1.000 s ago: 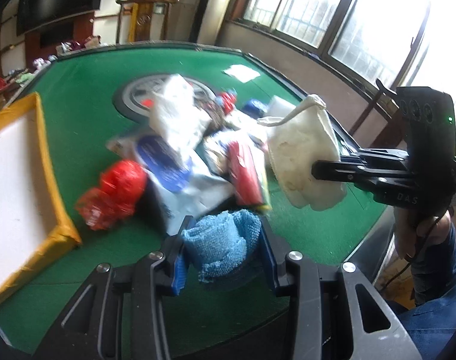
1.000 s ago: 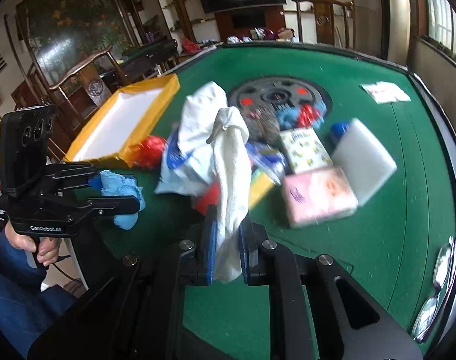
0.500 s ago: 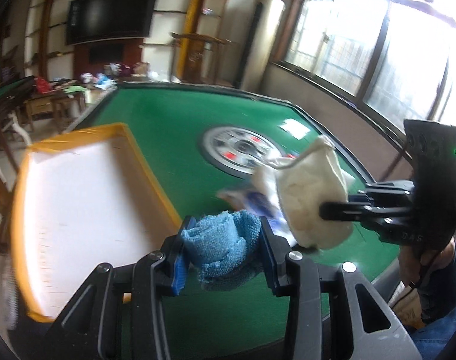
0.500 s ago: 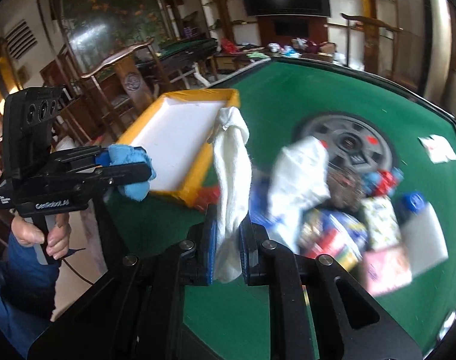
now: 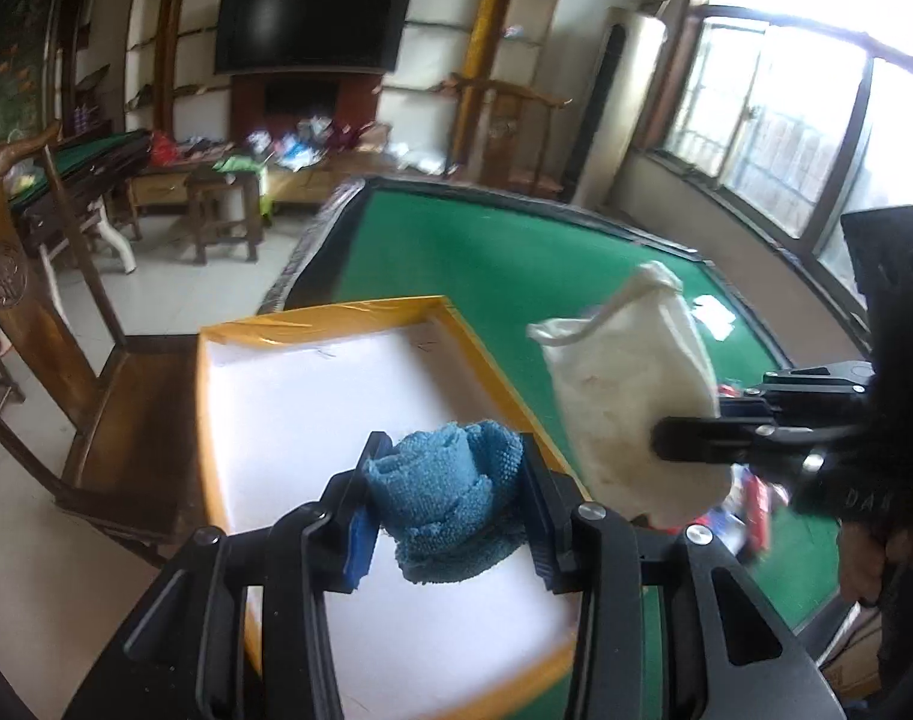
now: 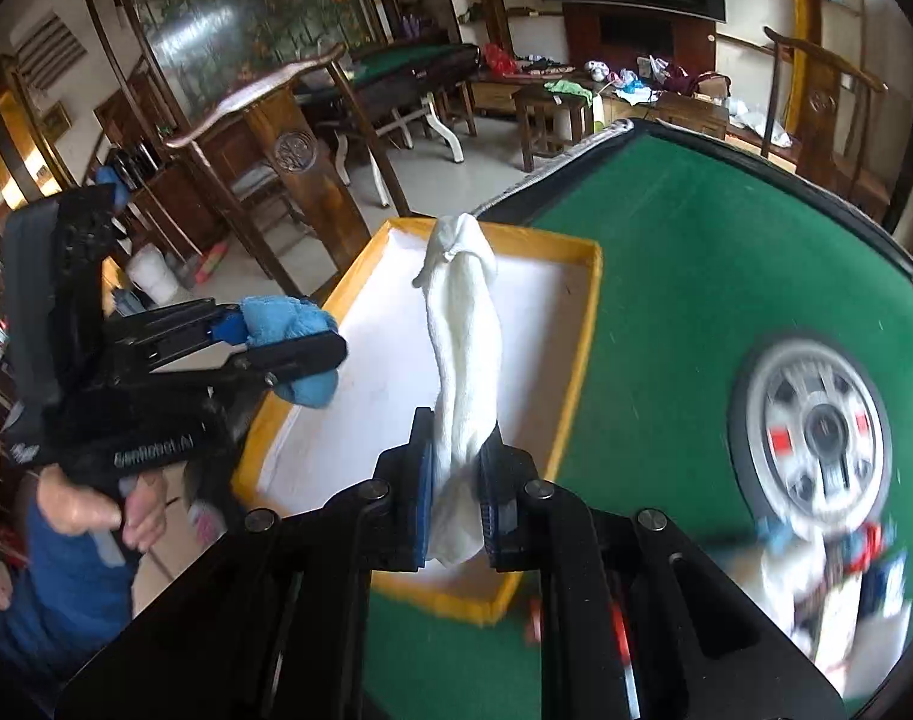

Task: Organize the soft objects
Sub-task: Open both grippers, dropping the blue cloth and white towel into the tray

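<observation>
Left claw point(image 5: 450, 495): clamped on a blue terry cloth point(image 5: 453, 501), one pad on each side of the bundle.
Right claw point(image 6: 456, 495): pressed together on a white towel point(image 6: 465, 348), pinching it near its lower end.
Blue terry cloth, lie: bunched into a rounded wad with no clear long axis; folds bulge above the pads and a loose flap hangs below them. In the right wrist view it point(image 6: 288, 324) sticks out past the tips of the left claw point(image 6: 300, 354).
White towel, lie: long axis runs up and away from the pads; it stands as a narrow twisted column, its free end folded over at the top. In the left wrist view it point(image 5: 630, 390) shows broad and sack-like, with a rolled edge at its upper end.
Where both are: held in the air over a yellow-rimmed tray point(image 5: 456, 324) with a white floor, which lies at one edge of the green surface point(image 5: 516, 258).
Right claw, side view point(image 5: 684, 450): slim black fingers reaching leftward into the towel.
Writing: white letters on the left tool's body, blurred, seemingly "GenRobot.AI"; on the right tool's body only faint letters, perhaps "DA".
Round centre plate point(image 6: 816, 426): grey with red marks, set in the surface, smeared by motion.
Packets point(image 6: 828, 576): blurred heap beside that plate; any printing is unreadable.
Hand point(image 6: 102, 504): grips the left tool's handle; blue sleeve below.
</observation>
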`<state>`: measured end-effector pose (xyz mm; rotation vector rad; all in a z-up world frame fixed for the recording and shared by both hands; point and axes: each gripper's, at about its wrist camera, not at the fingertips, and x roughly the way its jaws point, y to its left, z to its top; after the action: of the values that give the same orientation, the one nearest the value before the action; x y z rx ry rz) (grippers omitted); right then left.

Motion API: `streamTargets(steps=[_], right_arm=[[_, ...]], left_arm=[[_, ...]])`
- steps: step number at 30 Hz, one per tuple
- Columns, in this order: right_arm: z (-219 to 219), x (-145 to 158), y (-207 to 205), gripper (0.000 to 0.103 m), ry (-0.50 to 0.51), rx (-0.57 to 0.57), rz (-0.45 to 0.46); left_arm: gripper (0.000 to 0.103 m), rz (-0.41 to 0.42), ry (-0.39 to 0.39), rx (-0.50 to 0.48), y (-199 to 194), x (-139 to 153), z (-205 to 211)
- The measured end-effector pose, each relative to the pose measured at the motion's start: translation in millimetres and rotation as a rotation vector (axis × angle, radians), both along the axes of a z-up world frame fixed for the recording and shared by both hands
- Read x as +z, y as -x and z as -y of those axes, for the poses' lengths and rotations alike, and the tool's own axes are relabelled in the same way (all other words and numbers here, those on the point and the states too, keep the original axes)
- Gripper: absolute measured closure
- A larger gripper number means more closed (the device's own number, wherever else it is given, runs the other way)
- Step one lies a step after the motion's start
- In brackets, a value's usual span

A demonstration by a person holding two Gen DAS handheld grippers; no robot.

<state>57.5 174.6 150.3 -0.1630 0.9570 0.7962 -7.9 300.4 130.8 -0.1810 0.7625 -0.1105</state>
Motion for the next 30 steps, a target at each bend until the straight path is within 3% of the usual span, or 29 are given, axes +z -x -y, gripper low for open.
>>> streamTargets(steps=[5,9,11,16,22,27,29,30], right_arm=[[-51.6,-41.5,-42.8,0.09,0.084,-0.025,-0.024],[-68.1,-73.5,-67.6,0.09,0.108,-0.052,-0.069],[-73.4,-80.4,-73.7,0.09,0.125,-0.045,-0.07],[-82.1,-85.5,-80.4,0.087,0.226,-0.044,0.01],[-68.9,-75.6,-79.6,0.087,0.195,-0.086,0.002],[-59.3,-58.1,-74.6,0.087,0.148,-0.074,-0.01],[-61.1,-53.3,-74.7,0.078,0.145,-0.082,-0.005],[-61.8,-53.2,-74.0,0.064,0.141,-0.078,-0.004]], left_arm=[[0.062,-0.123,0.0,0.054,-47.0,-30.1,-17.8],[0.061,-0.2,-0.038,0.127,-69.4,-57.9,-24.2],[0.061,-0.199,-0.023,0.133,-72.7,-58.6,-25.5],[0.052,-0.209,-0.087,0.184,-78.6,-58.7,-25.7],[0.048,-0.208,-0.01,0.163,-79.8,-59.1,-39.4],[0.048,-0.126,0.025,0.152,-60.8,-39.3,-37.5],[0.048,-0.093,0.056,0.149,-51.9,-30.8,-38.8],[0.048,-0.078,0.063,0.153,-48.8,-27.7,-39.7]])
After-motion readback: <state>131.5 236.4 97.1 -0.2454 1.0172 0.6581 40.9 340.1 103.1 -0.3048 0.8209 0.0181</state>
